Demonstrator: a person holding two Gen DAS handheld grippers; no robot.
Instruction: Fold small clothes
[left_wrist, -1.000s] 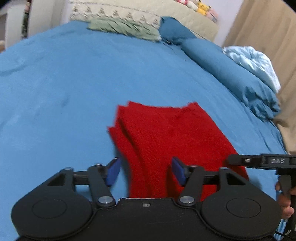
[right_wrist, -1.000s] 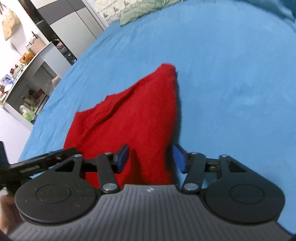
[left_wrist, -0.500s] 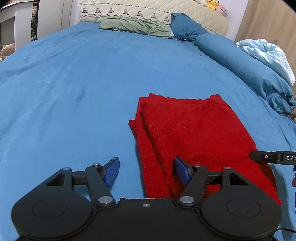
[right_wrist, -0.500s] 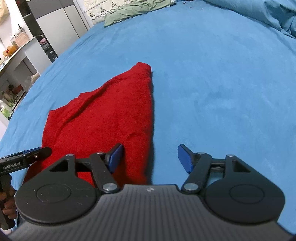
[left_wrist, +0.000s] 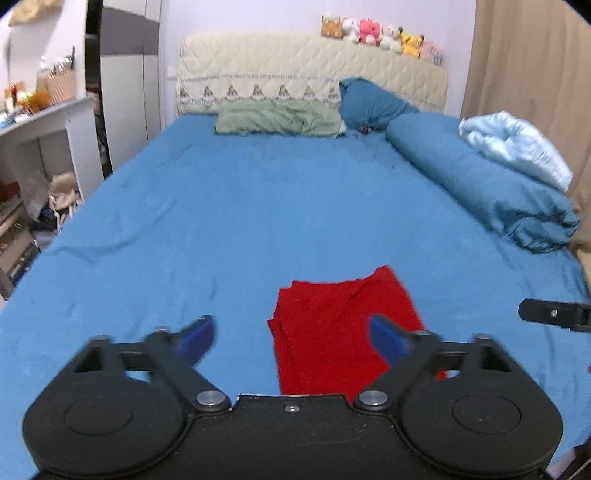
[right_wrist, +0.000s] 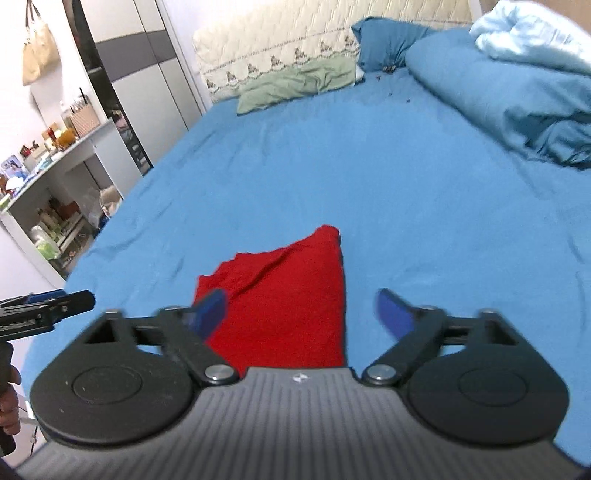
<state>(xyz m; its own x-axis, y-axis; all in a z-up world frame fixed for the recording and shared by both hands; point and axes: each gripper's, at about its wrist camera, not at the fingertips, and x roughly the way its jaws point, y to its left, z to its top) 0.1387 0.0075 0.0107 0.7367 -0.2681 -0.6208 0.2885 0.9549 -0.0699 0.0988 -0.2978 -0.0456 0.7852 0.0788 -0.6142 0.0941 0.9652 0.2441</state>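
Observation:
A red knitted garment (left_wrist: 340, 328) lies folded in a flat rectangle on the blue bed sheet (left_wrist: 240, 221) near the front edge. It also shows in the right wrist view (right_wrist: 288, 299). My left gripper (left_wrist: 291, 336) is open and empty, raised above and behind the garment. My right gripper (right_wrist: 301, 314) is open and empty, also raised behind the garment. The right gripper's body (left_wrist: 554, 314) shows at the right edge of the left wrist view, and the left gripper's body (right_wrist: 44, 306) at the left edge of the right wrist view.
A green pillow (left_wrist: 277, 120), a blue pillow (left_wrist: 369, 103) and a rolled blue duvet (left_wrist: 480, 184) with a pale blue blanket (left_wrist: 517, 147) lie at the head and right of the bed. A white desk with clutter (left_wrist: 33, 147) stands left of the bed.
Both grippers have let go of the red garment, opened wide and pulled back and up from it. The garment now lies folded on the sheet.

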